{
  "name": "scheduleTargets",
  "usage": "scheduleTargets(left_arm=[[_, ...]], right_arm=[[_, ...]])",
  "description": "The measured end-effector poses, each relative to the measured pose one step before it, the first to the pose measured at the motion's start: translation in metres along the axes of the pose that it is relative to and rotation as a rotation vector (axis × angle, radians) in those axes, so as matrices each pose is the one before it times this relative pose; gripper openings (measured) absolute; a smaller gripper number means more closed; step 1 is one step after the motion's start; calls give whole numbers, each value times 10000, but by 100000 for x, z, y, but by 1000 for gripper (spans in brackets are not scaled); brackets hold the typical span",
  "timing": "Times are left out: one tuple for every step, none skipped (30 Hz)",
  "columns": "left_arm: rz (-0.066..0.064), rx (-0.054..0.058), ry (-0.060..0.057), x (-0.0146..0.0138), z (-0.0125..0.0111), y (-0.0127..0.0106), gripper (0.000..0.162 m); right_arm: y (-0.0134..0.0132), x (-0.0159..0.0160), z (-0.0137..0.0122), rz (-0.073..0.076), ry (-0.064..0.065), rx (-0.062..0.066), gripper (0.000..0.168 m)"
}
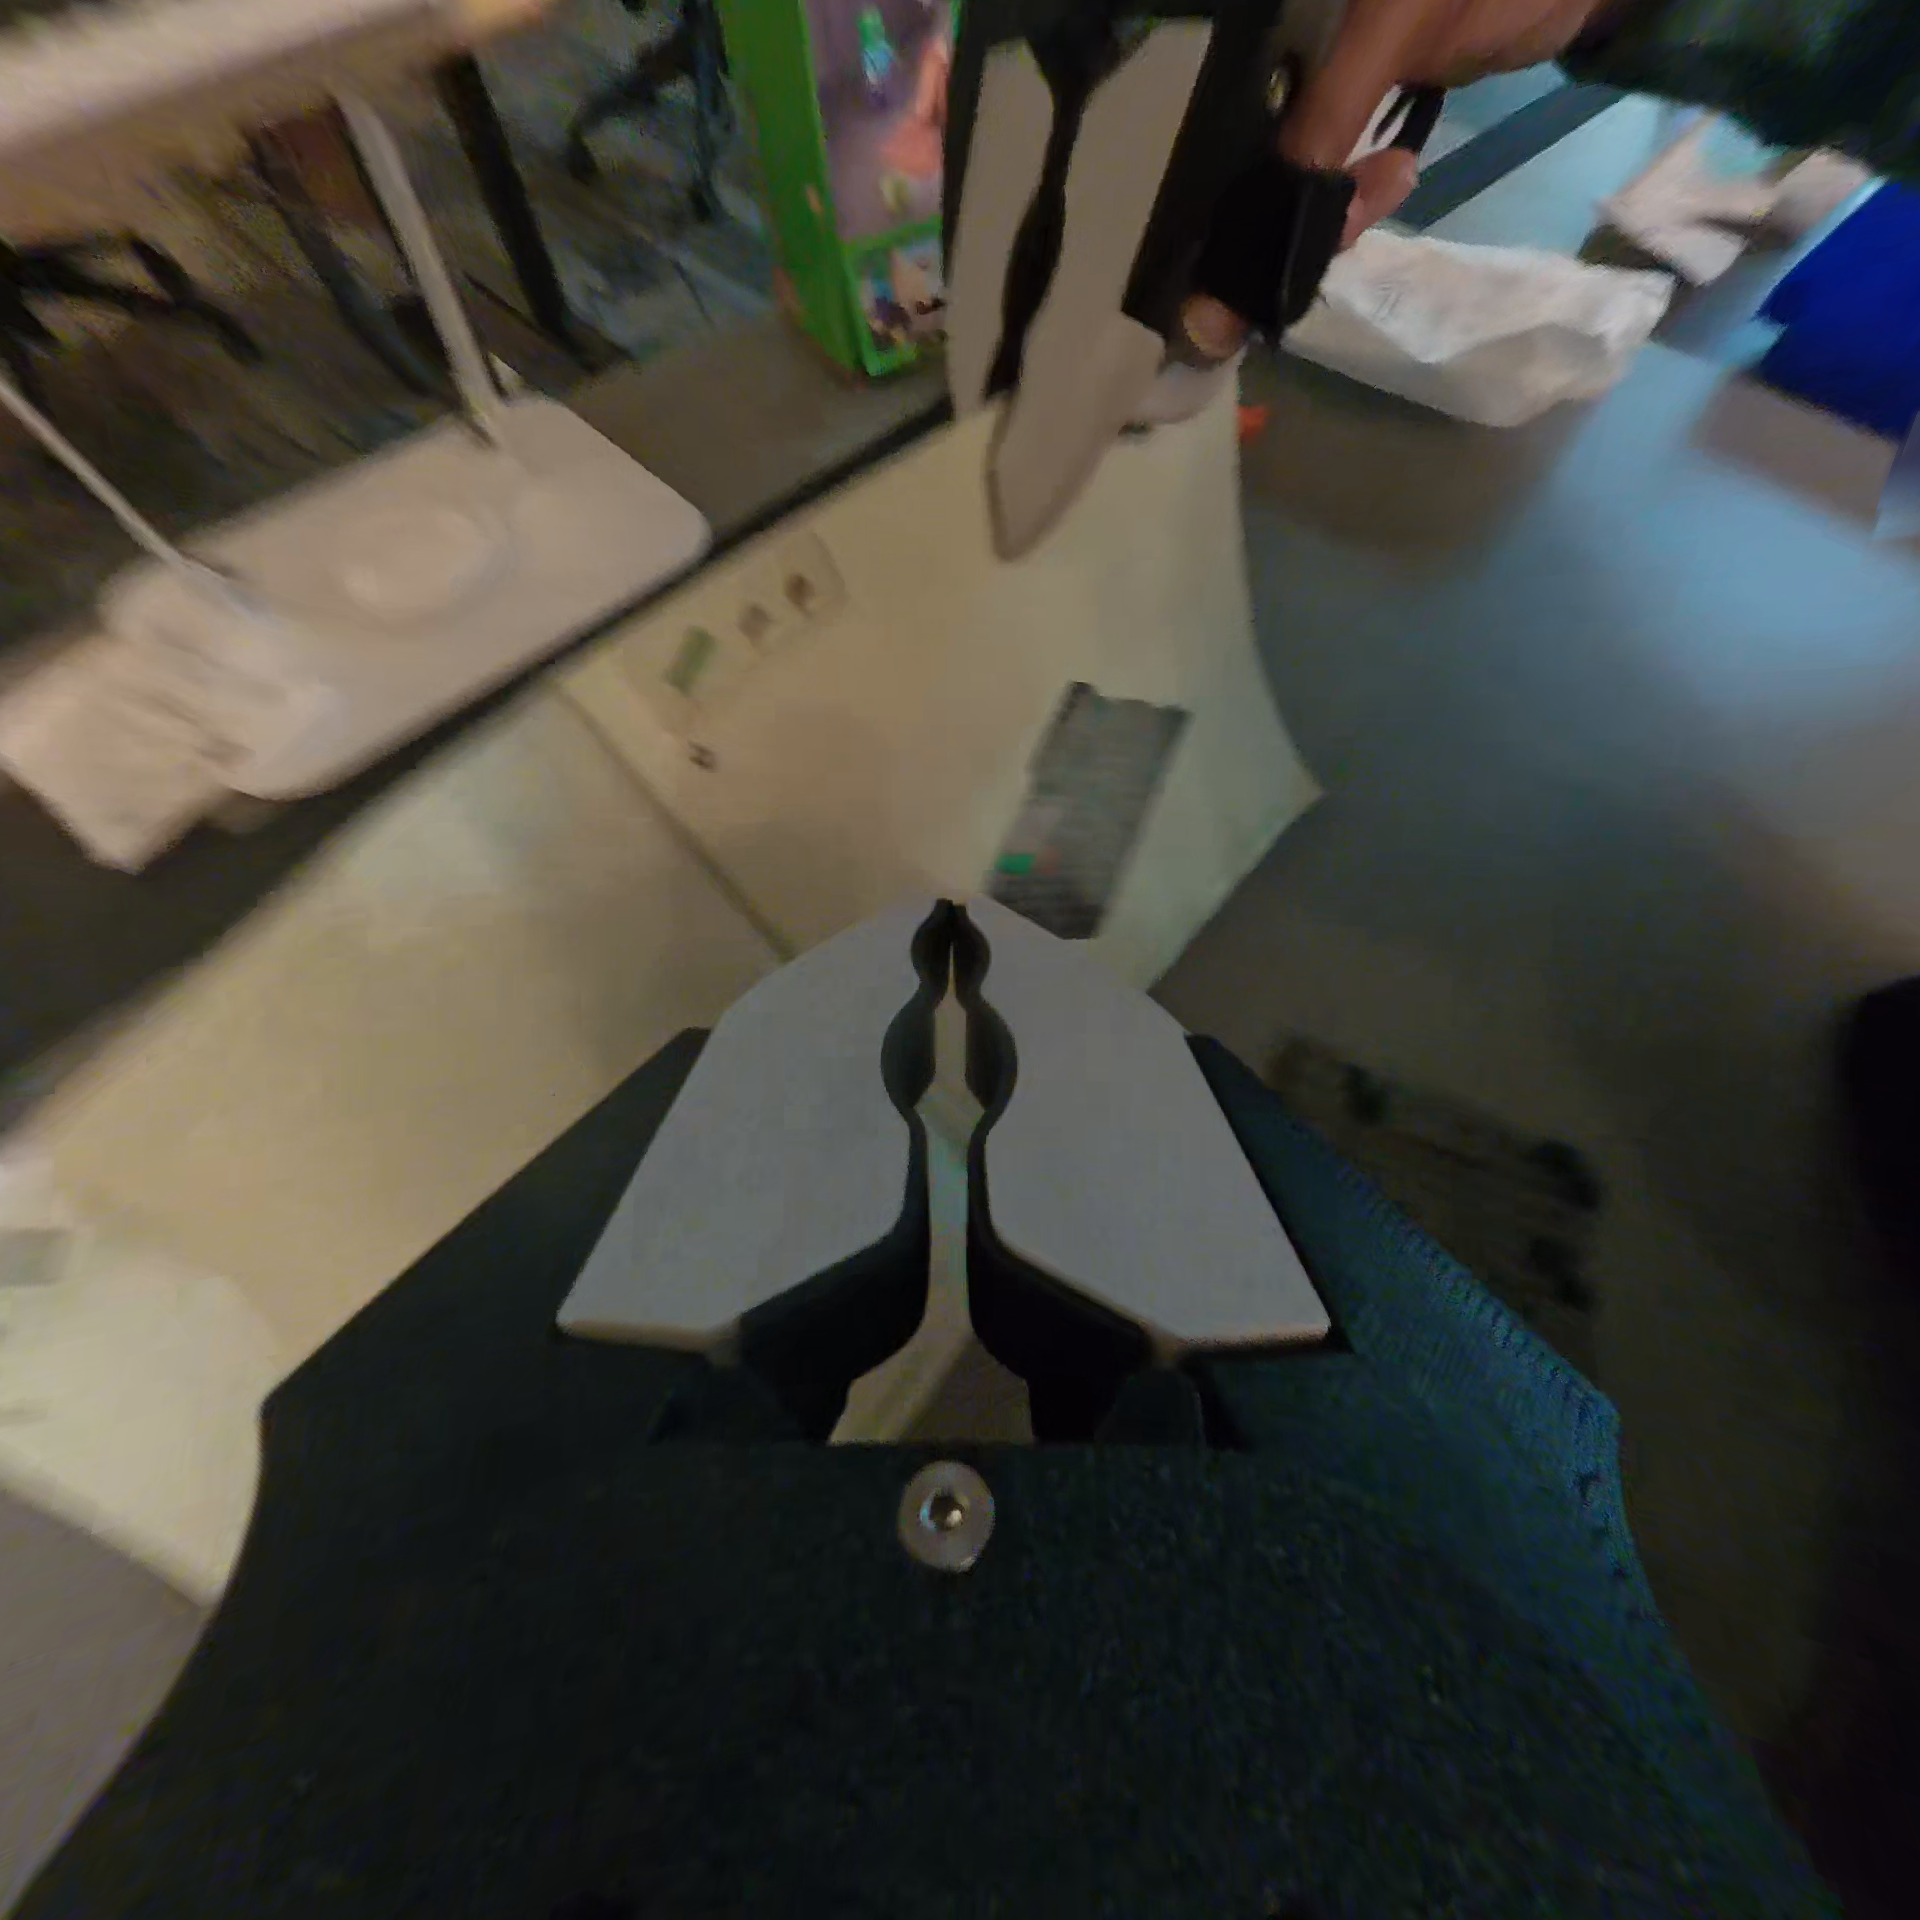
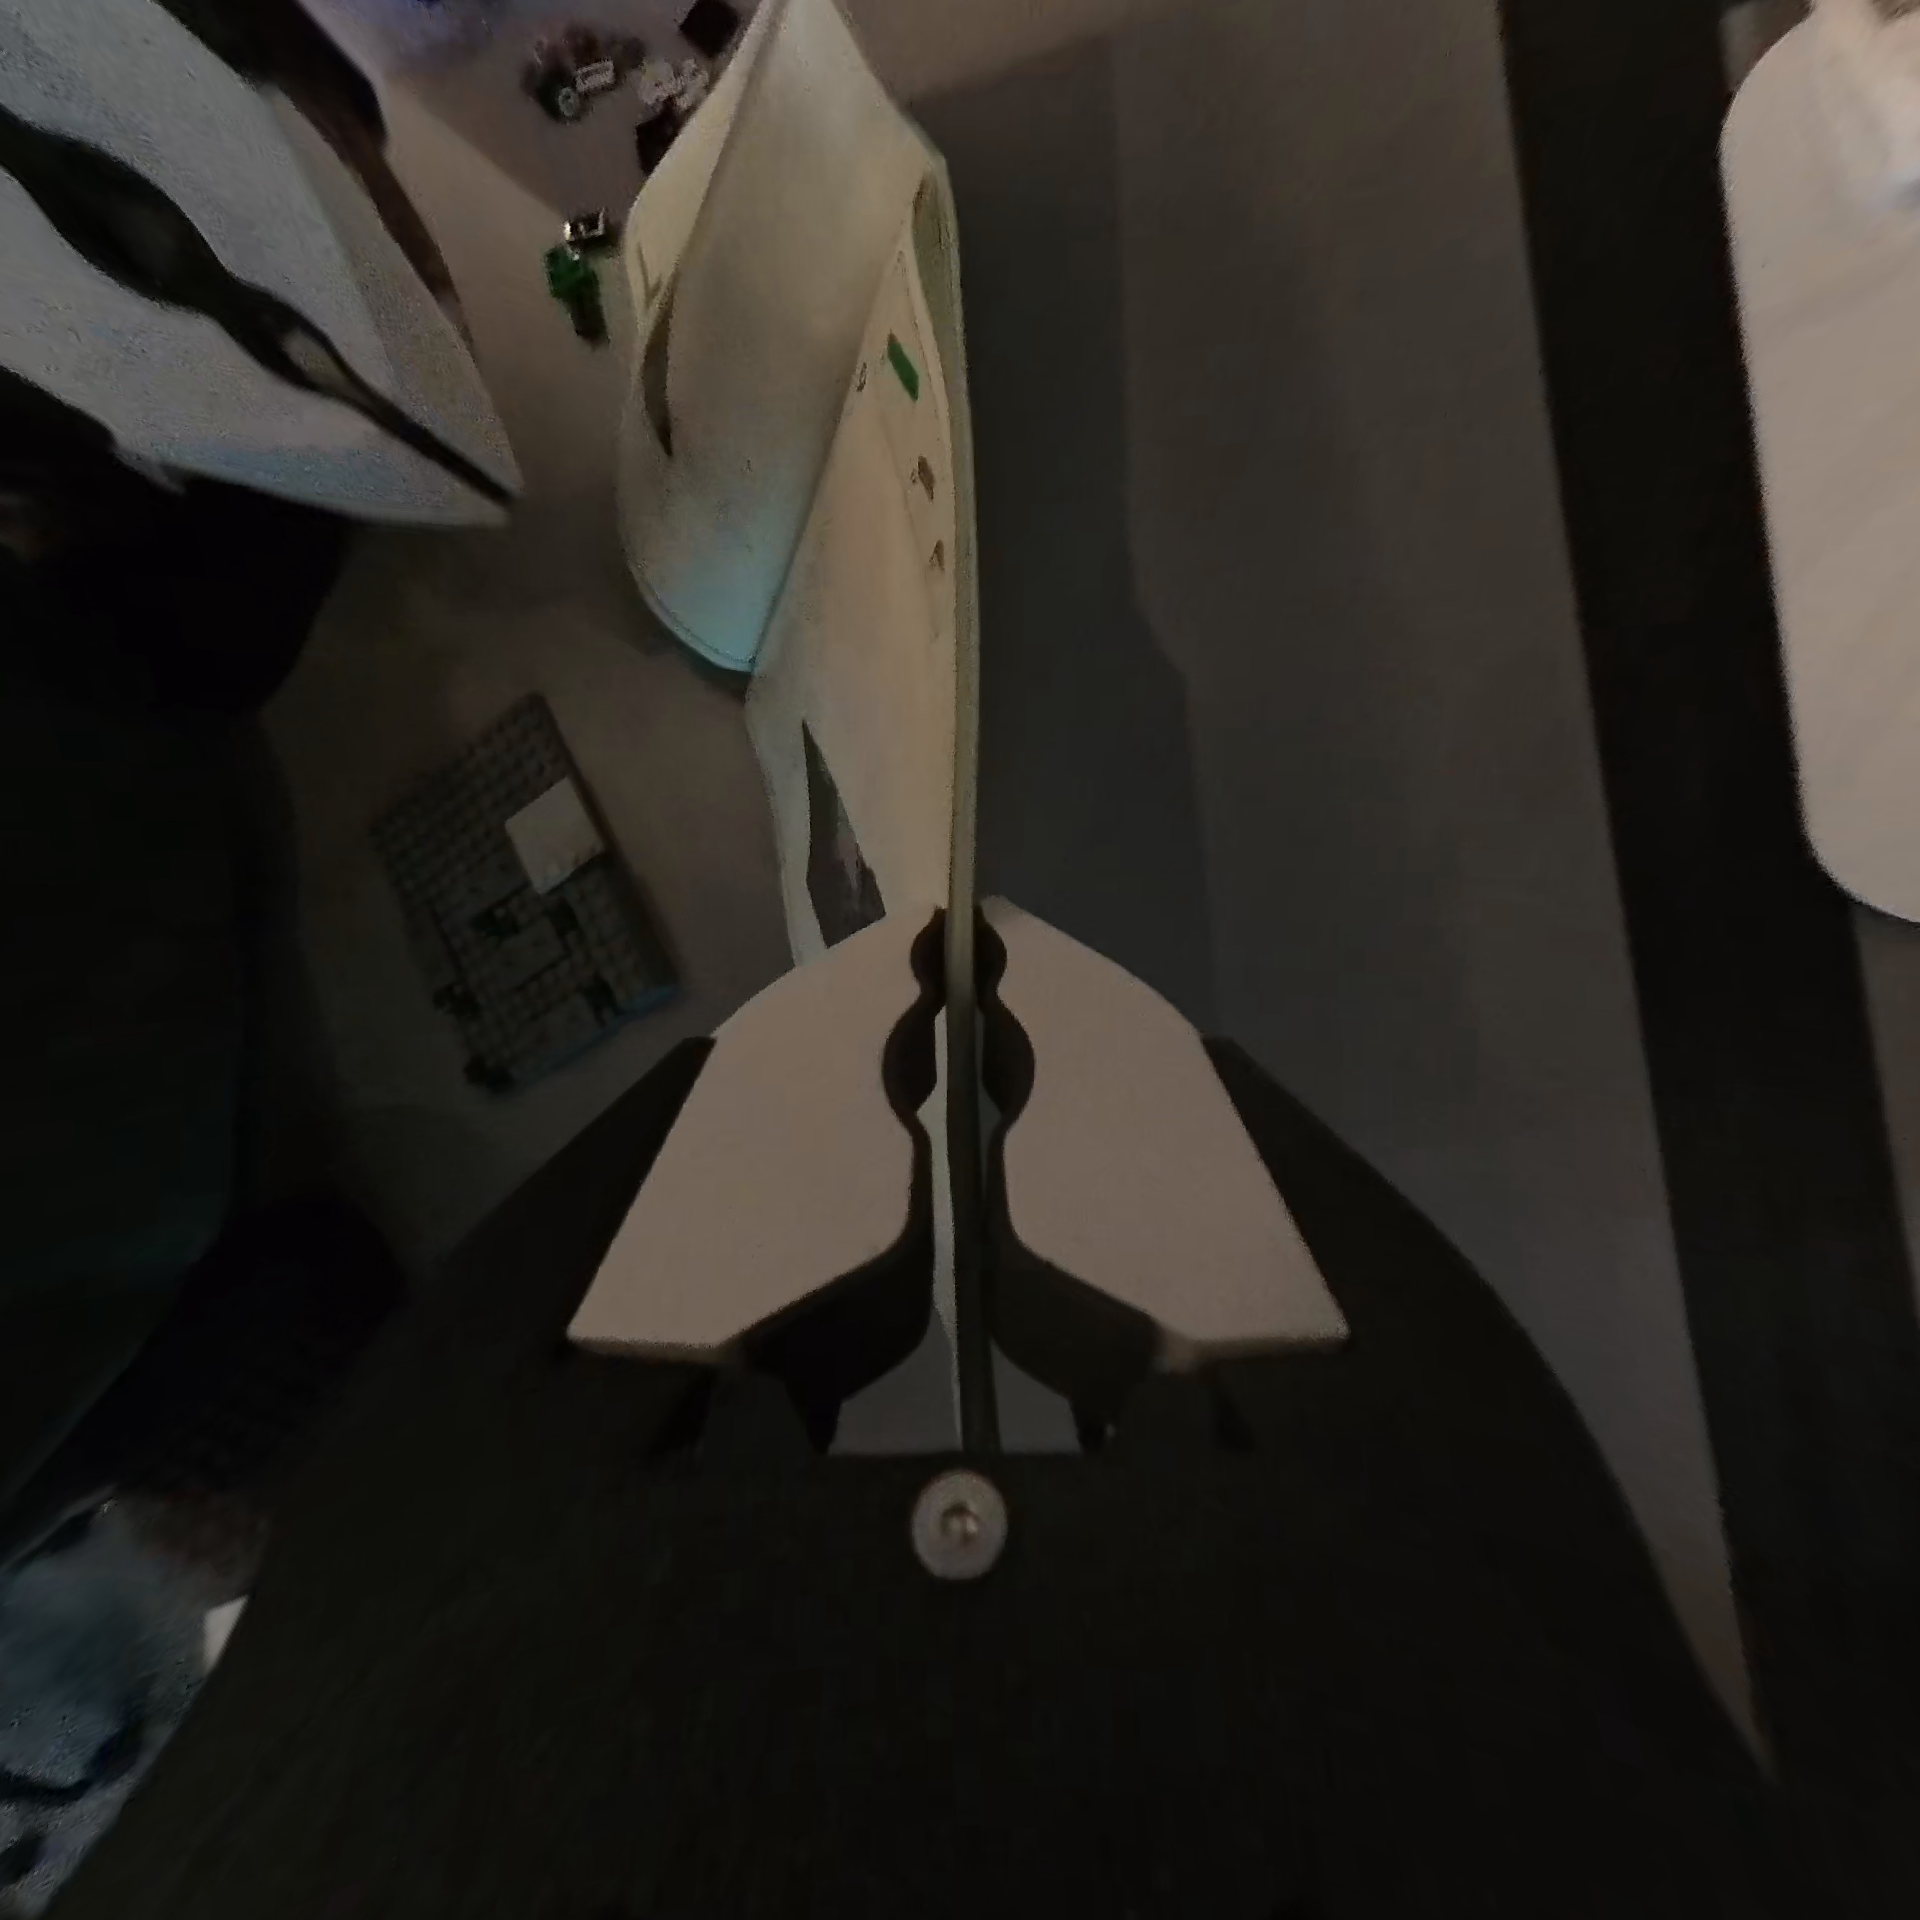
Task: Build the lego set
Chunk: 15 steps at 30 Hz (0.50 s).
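The instruction booklet (image 1: 883, 675) lies open on the grey table, and one of its pages (image 2: 831, 520) is lifted and curls upward. My right gripper (image 2: 964, 920) is shut on that page's edge, which runs edge-on between its pads. It also shows in the left wrist view (image 1: 1013, 520), held by a hand at the top. My left gripper (image 1: 954, 914) is shut and hovers over the booklet. In the right wrist view (image 2: 478, 488) it sits beside the lifted page, apart from it. A grey studded baseplate (image 2: 520, 894) with a white tile and dark bricks lies left of the booklet.
Loose small bricks (image 2: 613, 83) and a green piece (image 2: 571, 281) lie beyond the booklet. A white lamp base (image 1: 416, 582) stands at the left table edge. A green set box (image 1: 831, 177), a white bag (image 1: 1475, 322) and a blue object (image 1: 1839, 281) are at the back. Left tips to right tips: about 11 cm. From my right tips it is roughly 30 cm to the white lamp base (image 1: 416, 582); from my left, 35 cm.
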State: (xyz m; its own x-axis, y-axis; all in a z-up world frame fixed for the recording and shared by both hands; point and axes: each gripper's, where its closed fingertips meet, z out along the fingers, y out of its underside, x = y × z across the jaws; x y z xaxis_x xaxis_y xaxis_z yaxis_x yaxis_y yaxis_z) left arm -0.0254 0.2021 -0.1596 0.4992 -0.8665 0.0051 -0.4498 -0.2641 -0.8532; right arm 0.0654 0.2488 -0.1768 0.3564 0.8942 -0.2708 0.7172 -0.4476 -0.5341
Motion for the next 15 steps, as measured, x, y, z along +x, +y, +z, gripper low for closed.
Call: scheduleTargets(left_arm=[[-272, -76, 133, 435, 492, 450, 0], [-159, -91, -9, 173, 442, 417, 0], [-82, -83, -98, 0, 539, 420, 0], [-74, -111, -69, -49, 456, 405, 0], [-96, -139, -6, -10, 444, 415, 0], [-118, -77, 24, 10, 391, 283, 0], [-100, -52, -15, -36, 309, 221, 0], [-52, -78, -81, -136, 289, 232, 0], [-8, -96, -120, -200, 257, 193, 0], [16, -55, -109, -126, 172, 117, 0], [3, -18, -76, -44, 145, 23, 0], [-6, -21, -61, 9, 136, 70, 0], [1, -18, -66, 42, 105, 94, 0], [3, 8, -86, 52, 118, 78, 0], [1, 3, -90, 64, 127, 125, 0]], right_arm=[[-78, 21, 1, -68, 90, 146, 3], [-38, 4, 6, -58, 66, 114, 3], [-13, 30, 0, -75, 75, 98, 3], [-2, 70, 29, -99, 93, 91, 3], [14, 111, 47, -93, 104, 75, 3], [25, 97, 45, -67, 86, 62, 3], [18, 66, 50, -24, 43, 52, 3], [3, 46, 14, 0, 12, 49, 3], [-3, 49, 20, 0, 6, 37, 3], [-2, 45, 28, -5, 14, 23, 3], [13, 51, 31, -4, 18, 16, 3], [-1, 52, 27, 12, 18, 11, 3], [7, 46, 30, 37, 16, 12, 3], [4, 54, 27, 46, 17, 16, 3], [-2, 46, 25, 28, 19, 17, 3]])
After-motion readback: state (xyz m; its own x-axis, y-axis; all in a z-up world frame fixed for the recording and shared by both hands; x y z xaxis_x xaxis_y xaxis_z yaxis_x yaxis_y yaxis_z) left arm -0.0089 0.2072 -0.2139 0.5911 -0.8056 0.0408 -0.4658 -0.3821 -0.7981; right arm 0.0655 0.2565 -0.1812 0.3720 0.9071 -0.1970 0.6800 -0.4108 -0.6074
